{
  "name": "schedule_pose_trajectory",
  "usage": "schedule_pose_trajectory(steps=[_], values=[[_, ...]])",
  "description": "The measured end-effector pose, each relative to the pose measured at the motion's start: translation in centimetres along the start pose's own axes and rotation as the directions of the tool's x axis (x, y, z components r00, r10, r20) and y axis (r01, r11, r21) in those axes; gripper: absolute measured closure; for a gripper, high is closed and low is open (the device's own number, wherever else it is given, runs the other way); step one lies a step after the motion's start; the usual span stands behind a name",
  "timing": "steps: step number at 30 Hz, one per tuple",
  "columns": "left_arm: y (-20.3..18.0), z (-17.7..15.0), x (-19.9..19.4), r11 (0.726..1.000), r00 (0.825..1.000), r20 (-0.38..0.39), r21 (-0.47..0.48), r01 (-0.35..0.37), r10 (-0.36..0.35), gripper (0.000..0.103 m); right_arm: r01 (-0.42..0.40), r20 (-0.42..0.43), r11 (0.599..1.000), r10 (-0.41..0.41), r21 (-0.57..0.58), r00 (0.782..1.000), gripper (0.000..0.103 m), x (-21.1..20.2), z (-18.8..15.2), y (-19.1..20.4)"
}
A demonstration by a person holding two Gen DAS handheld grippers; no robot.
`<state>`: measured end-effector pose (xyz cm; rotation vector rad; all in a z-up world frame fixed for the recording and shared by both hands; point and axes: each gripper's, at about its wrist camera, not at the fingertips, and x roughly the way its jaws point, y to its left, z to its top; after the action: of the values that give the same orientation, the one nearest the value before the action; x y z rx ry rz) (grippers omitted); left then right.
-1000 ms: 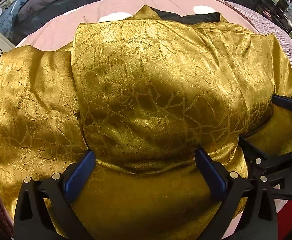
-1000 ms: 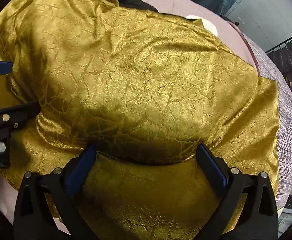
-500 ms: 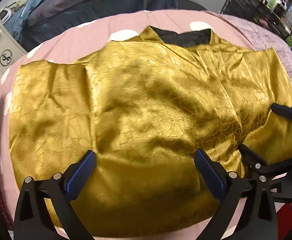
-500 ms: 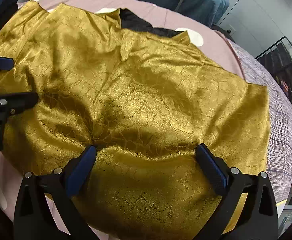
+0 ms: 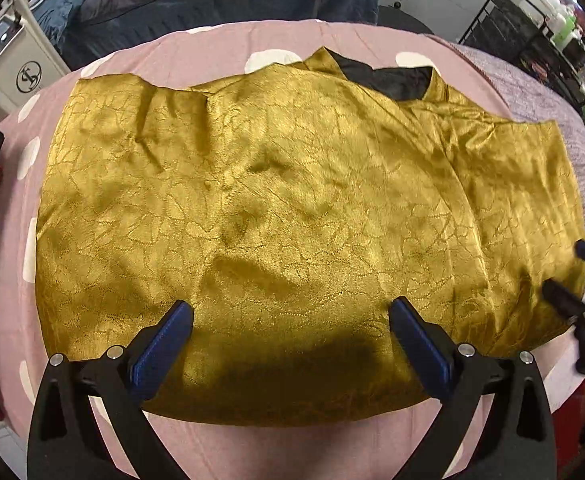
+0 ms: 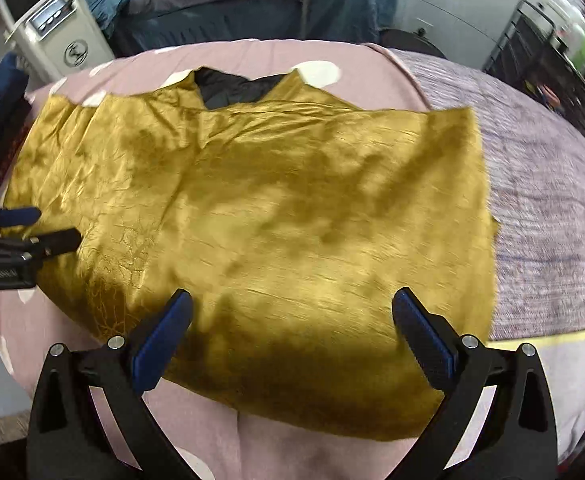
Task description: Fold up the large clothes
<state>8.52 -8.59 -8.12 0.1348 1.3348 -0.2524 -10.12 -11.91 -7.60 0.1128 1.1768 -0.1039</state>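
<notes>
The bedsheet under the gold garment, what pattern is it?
Pink bedsheet with white dots, clearest in the left wrist view.

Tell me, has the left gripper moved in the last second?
Yes. The left gripper has pulled back from the gold garment; more of the pink spotted cover around it now shows.

- Bed [image 5: 220, 46]: pink sheet with white dots.
- Garment [image 5: 276, 216]: gold, lying flat on the sheet, black lining [image 5: 388, 78] exposed at the far edge.
- Blanket [image 6: 548, 200]: lilac, right of the garment, touching its right edge.
</notes>
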Motion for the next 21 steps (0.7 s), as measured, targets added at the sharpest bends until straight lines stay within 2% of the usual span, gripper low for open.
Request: schedule_pose_trajectory(steps=[6,8,10,12,14,17,19,21], values=[[-0.3,1.6,1.3,1.0,0.999,-0.022,0.012,-0.029,0.029,0.007,-0.073,0.057,0.991,0.067,0.116,0.996,0.005,-2.6,0.3,-5.9],[-0.2,2.4,0.8,1.0,1.0,-0.014,-0.017,-0.021,0.021,0.007,-0.072,0.055,0.988,0.065,0.137,0.996,0.005,-2.8,0.1,-7.7],[0.1,3.1,-0.4,0.998,1.0,0.018,-0.069,0.011,-0.01,0.007,-0.052,0.043,0.976,0.044,0.21,0.998,0.005,-2.2,-0.4,-10.5],[0.1,3.5,-1.8,0.994,0.997,0.062,-0.1,0.053,-0.047,0.007,-0.063,0.024,0.949,0.059,0.31,0.998,0.005,-1.7,-1.5,-13.3],[-0.5,3.6,-2.8,0.992,0.993,0.094,-0.093,0.087,-0.078,0.007,-0.121,0.031,0.901,0.119,0.417,0.992,0.005,-0.9,-2.6,-15.8],[-2.3,3.4,-2.6,0.994,0.993,0.07,-0.045,0.095,-0.092,0.007,-0.211,0.036,0.823,0.227,0.527,0.973,0.005,0.9,-4.3,-18.2],[-3.8,2.7,-2.1,0.995,0.994,0.038,-0.008,0.099,-0.099,0.007,-0.253,0.023,0.79,0.289,0.558,0.957,0.005,2.2,-5.1,-18.7],[-4.9,1.8,-1.9,0.995,0.995,0.024,0.014,0.095,-0.095,0.007,-0.264,0.008,0.778,0.316,0.57,0.949,0.005,3.1,-5.7,-18.9]])
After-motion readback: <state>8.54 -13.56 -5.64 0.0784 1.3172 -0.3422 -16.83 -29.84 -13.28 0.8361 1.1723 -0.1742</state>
